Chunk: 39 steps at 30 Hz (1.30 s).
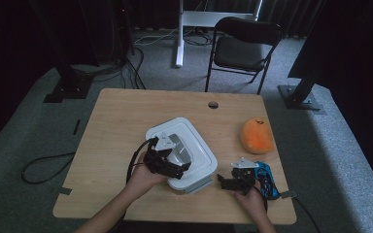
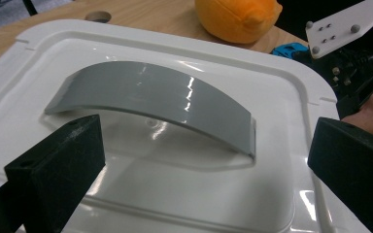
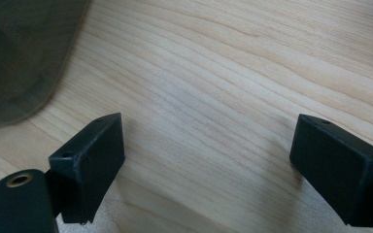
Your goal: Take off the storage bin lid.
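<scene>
A white box [image 1: 200, 156] with a lid stands in the middle of the wooden table [image 1: 121, 121]. The lid [image 2: 233, 194] carries an arched grey handle [image 2: 150, 97]. My left gripper [image 2: 204, 170] hovers low over the lid, open, one black jaw to each side of the handle's near end and touching nothing; from above the left gripper [image 1: 177, 167] sits over the box's front half. My right gripper [image 3: 209, 155] stands open above bare wood, nothing between its jaws. In the high view the right gripper [image 1: 223, 181] is just right of the box's front corner.
An orange plush toy [image 1: 256, 136] lies at the table's right side, beyond the right hand. A blue object [image 1: 266, 180] sits beside that hand near the front right edge. A cable hole [image 1: 213, 104] marks the far edge. A black chair [image 1: 243, 46] stands behind the table.
</scene>
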### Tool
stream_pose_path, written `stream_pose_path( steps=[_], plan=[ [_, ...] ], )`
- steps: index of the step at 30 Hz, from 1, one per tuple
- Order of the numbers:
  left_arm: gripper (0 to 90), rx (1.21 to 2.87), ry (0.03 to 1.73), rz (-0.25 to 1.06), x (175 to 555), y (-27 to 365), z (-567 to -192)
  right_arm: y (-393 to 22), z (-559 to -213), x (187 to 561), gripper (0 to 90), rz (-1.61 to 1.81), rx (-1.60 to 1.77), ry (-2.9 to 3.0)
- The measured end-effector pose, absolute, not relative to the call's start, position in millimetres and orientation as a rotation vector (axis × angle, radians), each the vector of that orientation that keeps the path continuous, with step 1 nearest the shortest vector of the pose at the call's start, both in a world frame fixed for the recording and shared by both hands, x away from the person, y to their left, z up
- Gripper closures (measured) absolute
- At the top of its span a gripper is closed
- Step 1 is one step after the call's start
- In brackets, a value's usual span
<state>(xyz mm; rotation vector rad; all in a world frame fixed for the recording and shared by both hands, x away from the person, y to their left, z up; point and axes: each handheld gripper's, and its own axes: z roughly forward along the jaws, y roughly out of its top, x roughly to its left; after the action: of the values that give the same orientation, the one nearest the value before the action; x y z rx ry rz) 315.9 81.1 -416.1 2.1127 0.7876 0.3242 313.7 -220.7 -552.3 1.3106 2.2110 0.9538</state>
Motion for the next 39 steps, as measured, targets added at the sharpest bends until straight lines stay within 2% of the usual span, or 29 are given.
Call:
stream_pose_path(
  steps=[12,17,19,20,24,29,30,31,37,39],
  plan=[
    [0.5,2.146,0.818,0.319,320.7,63.2,-420.0,-220.6,-552.3,313.6,11.6,0.954,1.312,2.210],
    [7.5,2.158,0.831,0.365,319.1,57.5,-423.1,-220.6,-552.3,313.6,11.6,0.954,1.311,2.210],
    [15.2,2.141,0.839,0.377,317.9,57.0,-424.3,-220.6,-552.3,313.6,11.7,0.954,1.311,2.210],
    [15.4,2.136,0.845,0.380,317.9,57.0,-424.4,-220.6,-552.3,313.5,11.7,0.954,1.311,2.210],
    [26.9,2.101,0.861,0.395,317.0,61.0,-425.0,-220.6,-552.3,313.4,11.8,0.954,1.310,2.210],
    [39.0,2.084,0.839,0.385,314.3,63.2,-426.0,-220.7,-552.3,313.5,11.8,0.953,1.309,2.210],
    [39.0,2.076,0.826,0.382,313.2,62.7,-426.4,-220.7,-552.3,313.5,11.8,0.954,1.308,2.210],
    [43.2,2.073,0.821,0.377,312.8,62.7,-426.4,-220.6,-552.3,313.4,11.8,0.953,1.311,2.210],
    [50.0,2.034,0.827,0.310,313.4,68.9,-428.4,-220.7,-552.3,313.4,11.8,0.953,1.309,2.210],
    [54.7,2.013,0.830,0.276,314.1,71.8,-429.2,-220.7,-552.3,313.4,11.8,0.953,1.309,2.210]
  ],
)
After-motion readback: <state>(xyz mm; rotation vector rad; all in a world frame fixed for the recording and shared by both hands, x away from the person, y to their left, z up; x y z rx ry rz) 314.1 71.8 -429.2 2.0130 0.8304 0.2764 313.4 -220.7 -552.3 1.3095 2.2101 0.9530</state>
